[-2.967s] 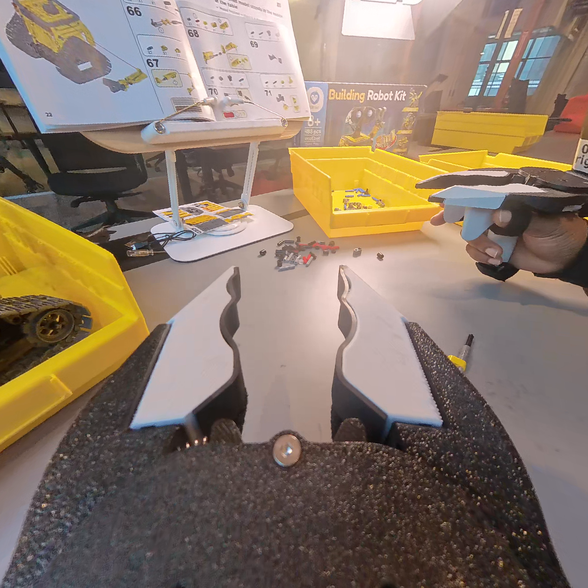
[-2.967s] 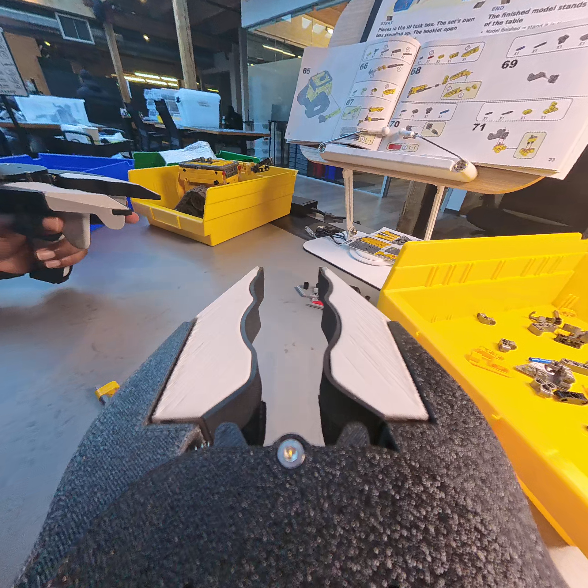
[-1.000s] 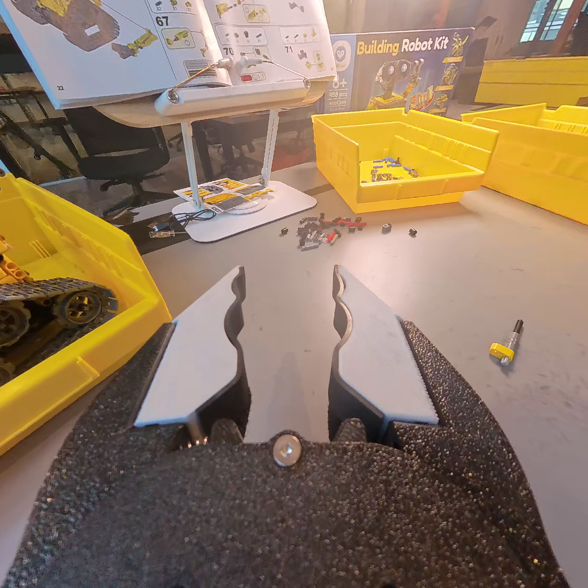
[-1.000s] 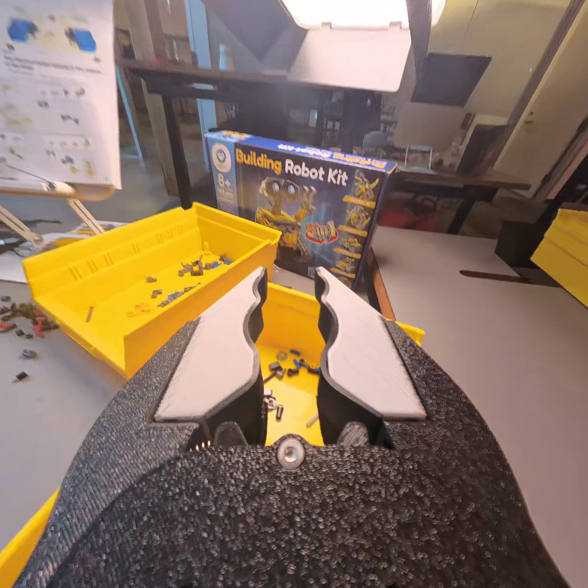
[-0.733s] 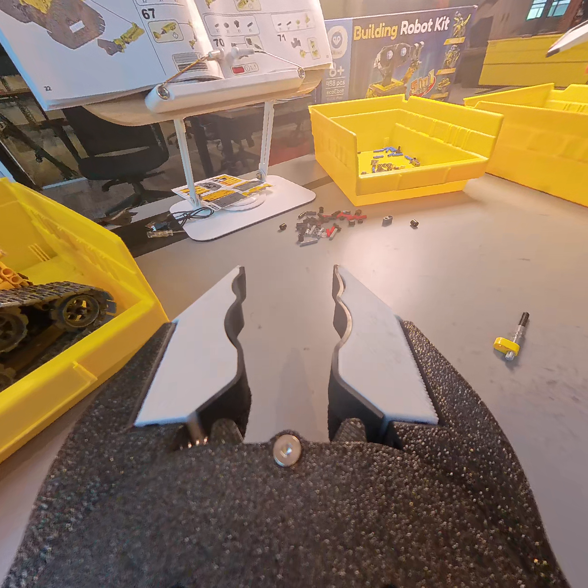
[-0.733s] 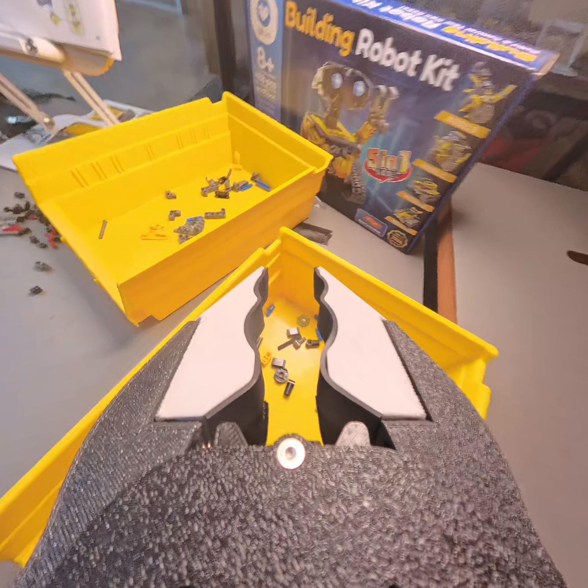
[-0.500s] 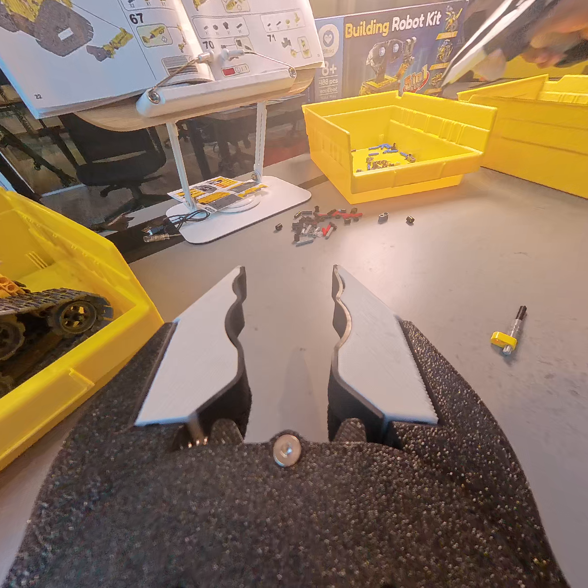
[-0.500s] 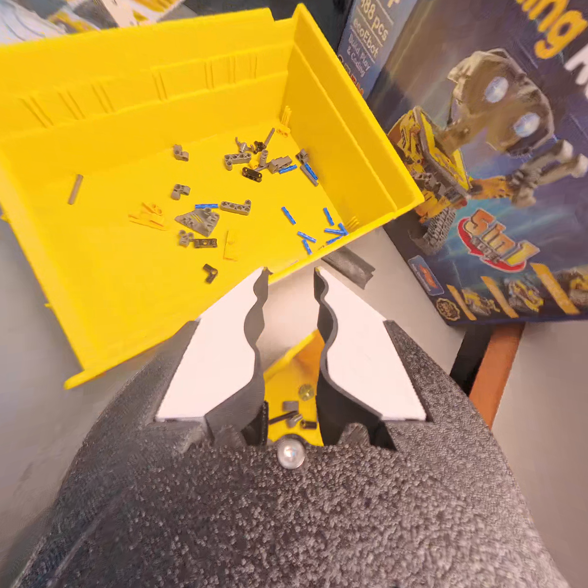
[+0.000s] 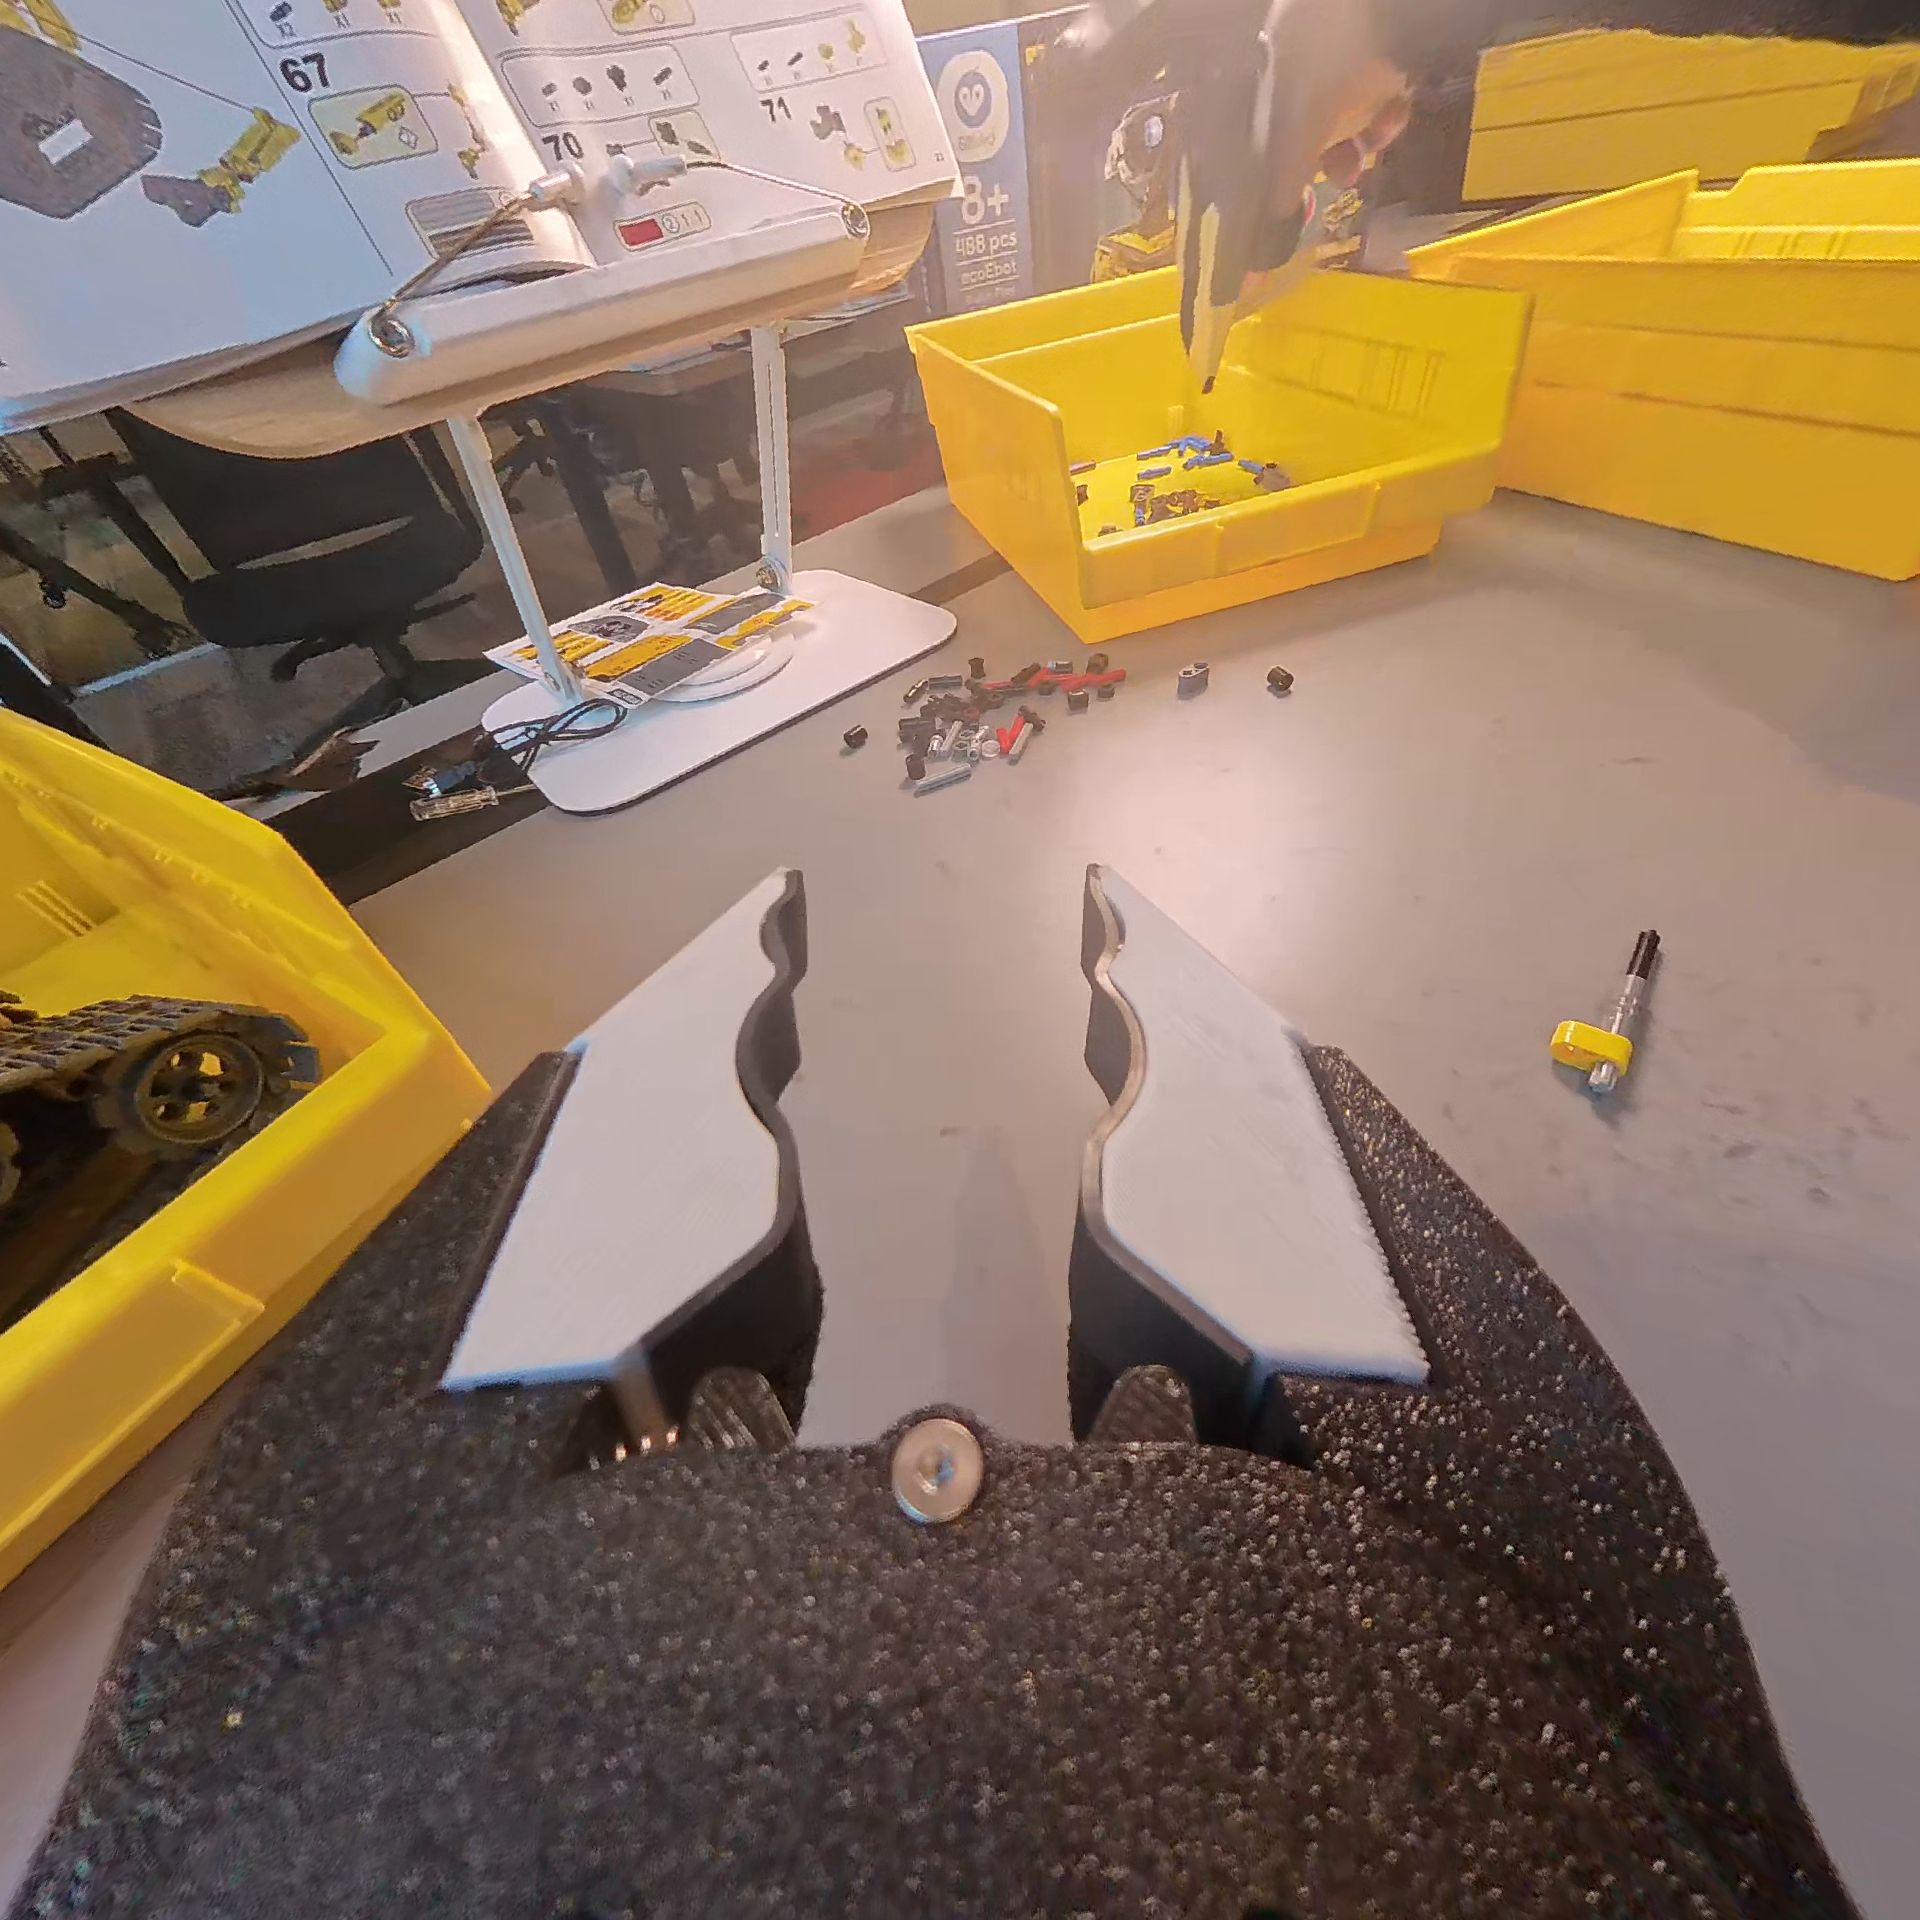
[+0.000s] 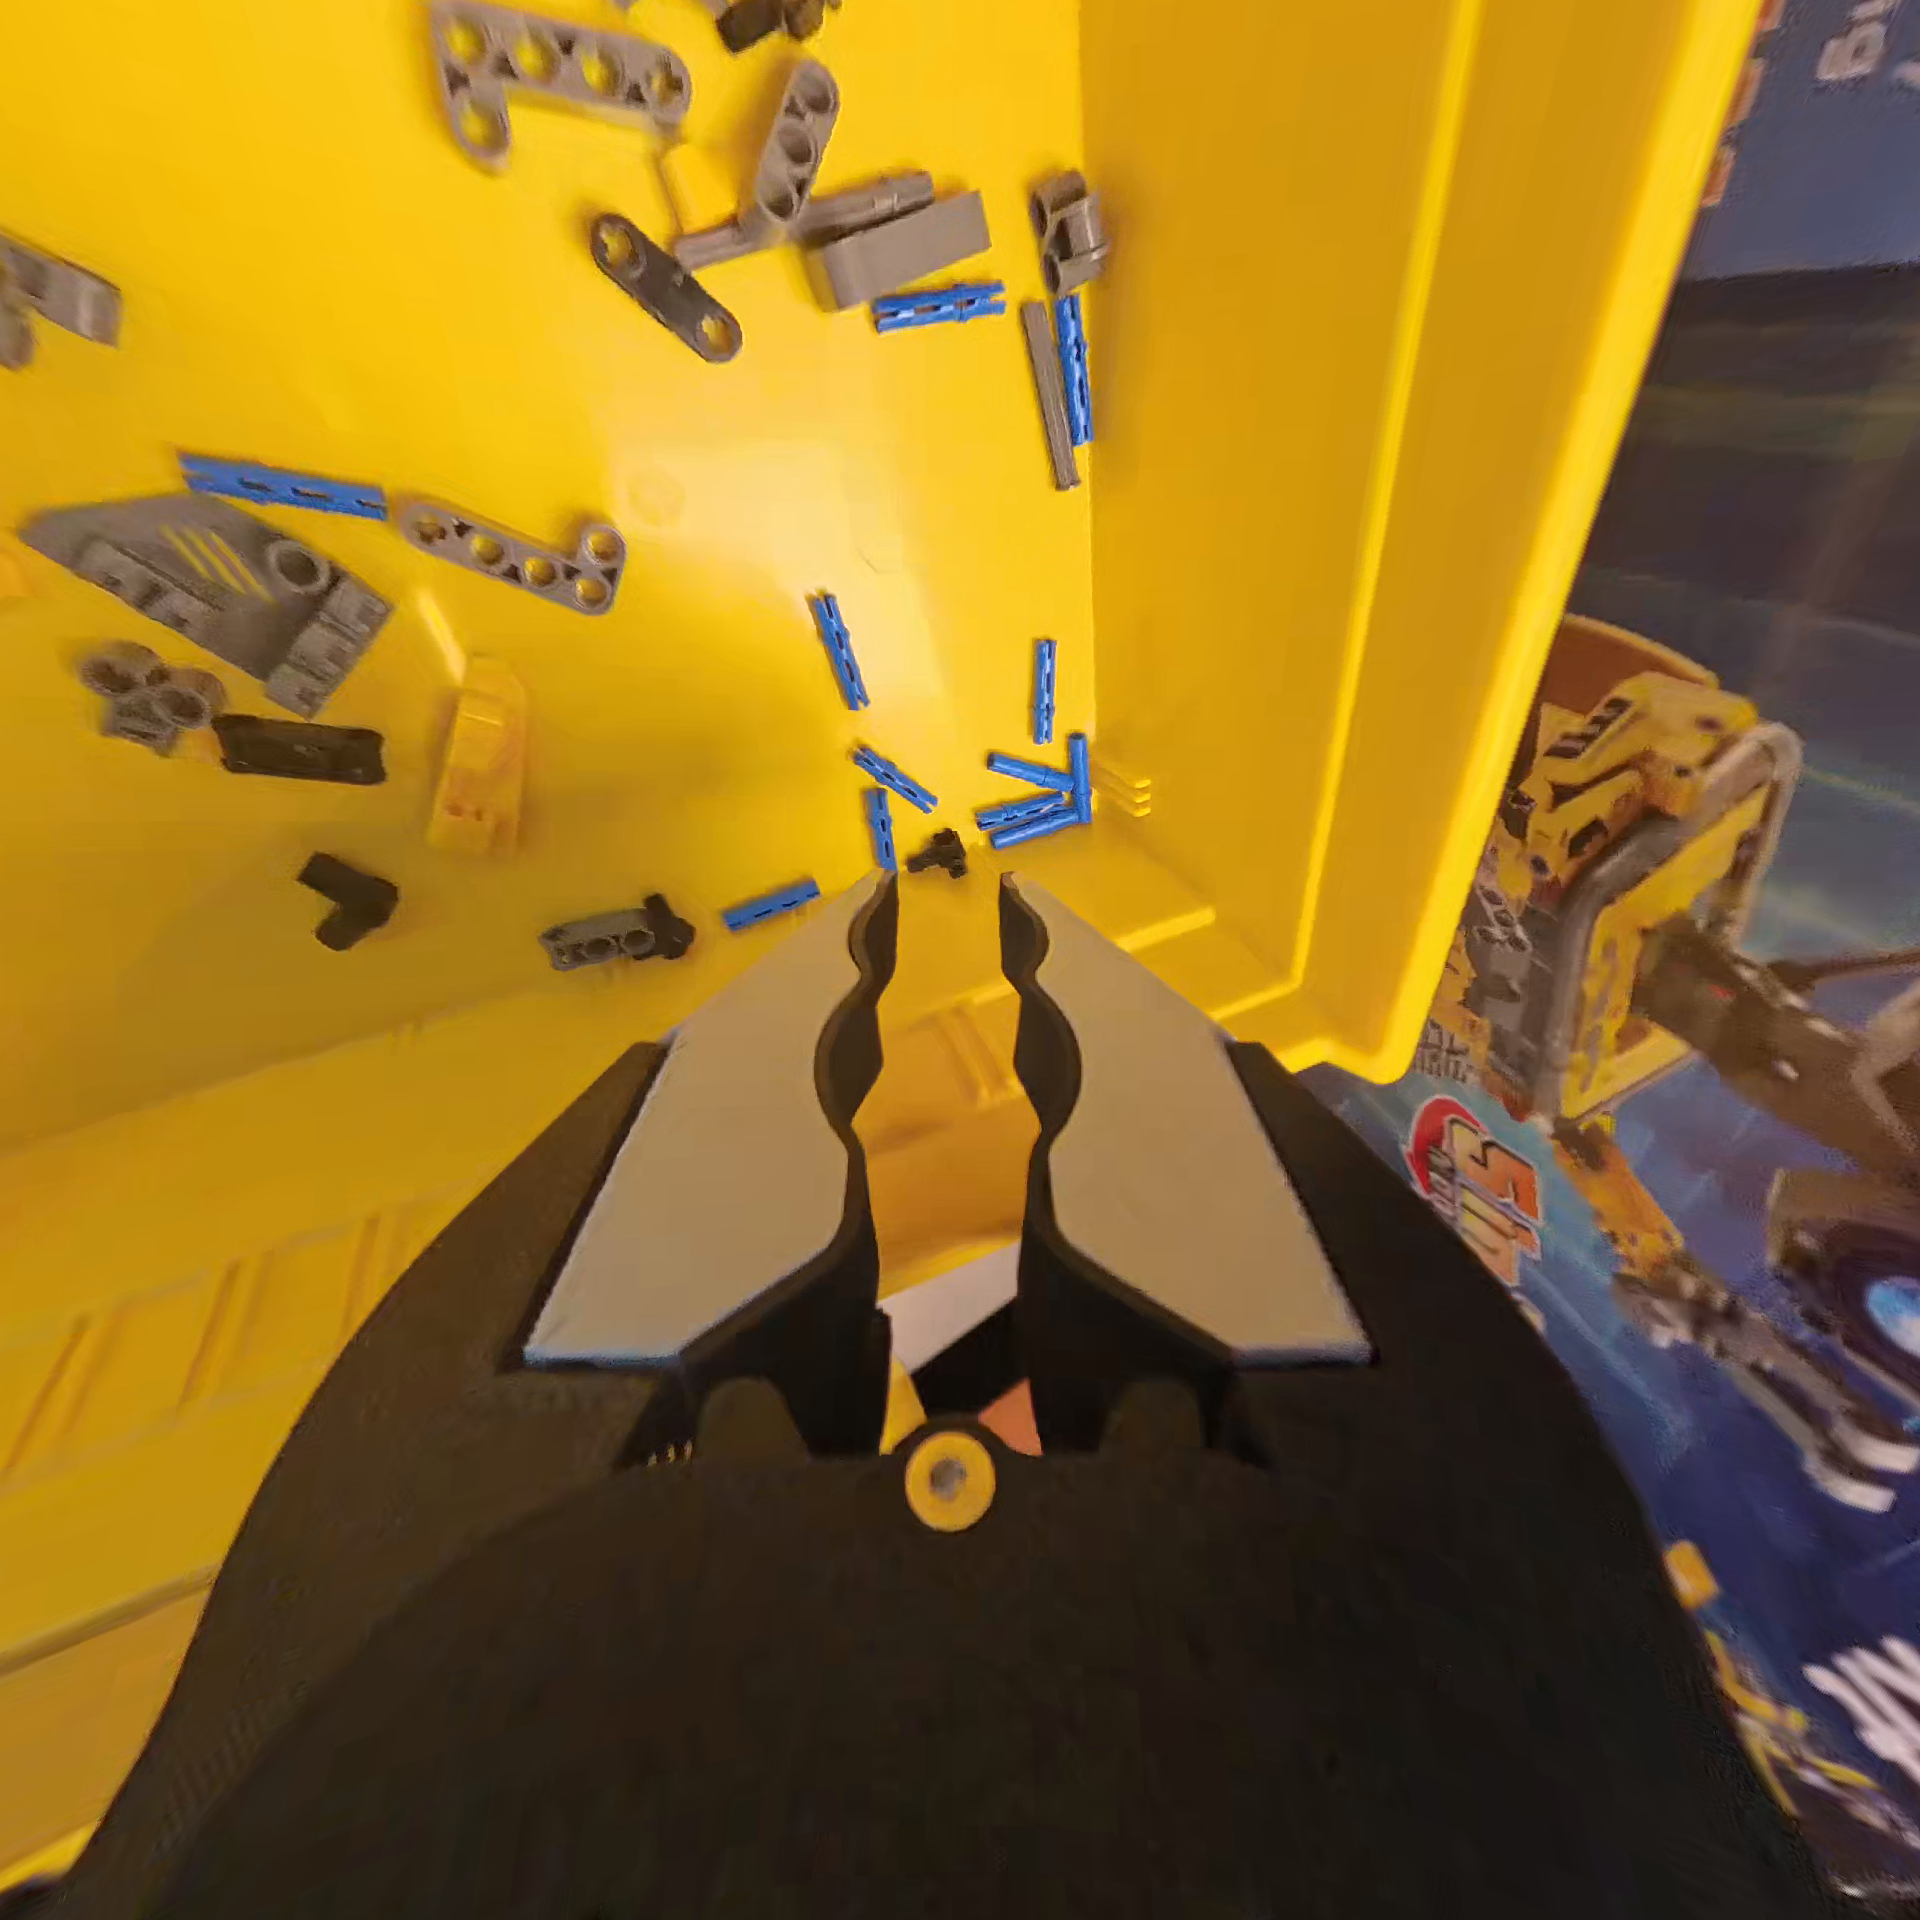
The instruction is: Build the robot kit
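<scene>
Grey table [image 9: 1351, 831]; left claw [image 9: 940, 883] wide open, empty. Right claw [image 10: 940, 883] parted above small black piece [image 10: 938, 854] in yellow bin [image 10: 1195, 416].

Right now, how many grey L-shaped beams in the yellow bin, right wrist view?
2. One L-beam at the frame's top in the yellow bin; the other L-beam mid-left, beside a long blue pin. More may be cut off at left.

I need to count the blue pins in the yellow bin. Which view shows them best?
The right wrist view: the blue pins lie close below the open right gripper, each separate. The left wrist view shows them only as tiny far-off specks in the yellow bin.
</scene>
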Tool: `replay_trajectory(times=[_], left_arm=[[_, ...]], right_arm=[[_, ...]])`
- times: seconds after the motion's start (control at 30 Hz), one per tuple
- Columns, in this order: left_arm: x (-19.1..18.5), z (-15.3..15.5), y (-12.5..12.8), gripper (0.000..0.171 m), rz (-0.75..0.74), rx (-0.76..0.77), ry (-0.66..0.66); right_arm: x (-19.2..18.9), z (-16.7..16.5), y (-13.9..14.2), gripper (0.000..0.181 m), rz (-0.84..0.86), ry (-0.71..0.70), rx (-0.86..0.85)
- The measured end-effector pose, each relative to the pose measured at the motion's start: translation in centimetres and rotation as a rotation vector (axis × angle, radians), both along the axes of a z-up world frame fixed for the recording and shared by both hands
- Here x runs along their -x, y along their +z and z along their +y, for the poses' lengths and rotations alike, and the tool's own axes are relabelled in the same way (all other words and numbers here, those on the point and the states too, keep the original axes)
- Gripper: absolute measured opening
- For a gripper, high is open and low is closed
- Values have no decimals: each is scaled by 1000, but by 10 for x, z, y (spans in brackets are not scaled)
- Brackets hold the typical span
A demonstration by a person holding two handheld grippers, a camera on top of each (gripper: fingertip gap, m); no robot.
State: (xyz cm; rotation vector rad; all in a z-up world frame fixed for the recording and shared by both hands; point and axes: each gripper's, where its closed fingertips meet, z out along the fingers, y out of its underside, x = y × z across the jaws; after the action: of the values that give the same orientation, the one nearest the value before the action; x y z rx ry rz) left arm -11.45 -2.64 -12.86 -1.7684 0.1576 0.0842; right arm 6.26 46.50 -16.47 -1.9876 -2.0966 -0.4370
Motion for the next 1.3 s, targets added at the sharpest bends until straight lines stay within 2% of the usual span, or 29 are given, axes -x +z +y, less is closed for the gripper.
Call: replay_trajectory(times=[0.2, 0.33, 0.5, 0.67, 0.73, 0.87, 1.03, 1.17, 1.3], left_arm=[[-3, -1, -1, 52, 3, 7, -13], [-2, -1, -1, 52, -7, 7, -15], [-1, -1, -1, 52, -21, 8, -17], [-1, -1, -1, 52, -26, 9, -16], [0, -1, -1, 52, -30, 11, -14], [0, -1, -1, 52, -35, 9, -13], [-3, -1, -2, 52, -17, 14, -20], [-7, -2, -2, 52, -22, 16, -30], [-9, -3, 2, 52, -27, 3, -38]], right_arm=[[-13, 11, -15, 22, -332, 91, 23], [-20, 14, -25, 24, -476, 128, 42], [-23, 13, -36, 22, -548, 125, 81], [-25, 11, -41, 13, -561, 100, 133], [-27, 12, -41, 4, -575, 96, 132], [-25, 7, -34, 4, -529, 98, 134], [-20, -27, -2, 4, -338, 97, 195], [-23, -75, 29, 4, -145, 156, 249], [-12, -160, 59, 4, 112, 349, 271]])
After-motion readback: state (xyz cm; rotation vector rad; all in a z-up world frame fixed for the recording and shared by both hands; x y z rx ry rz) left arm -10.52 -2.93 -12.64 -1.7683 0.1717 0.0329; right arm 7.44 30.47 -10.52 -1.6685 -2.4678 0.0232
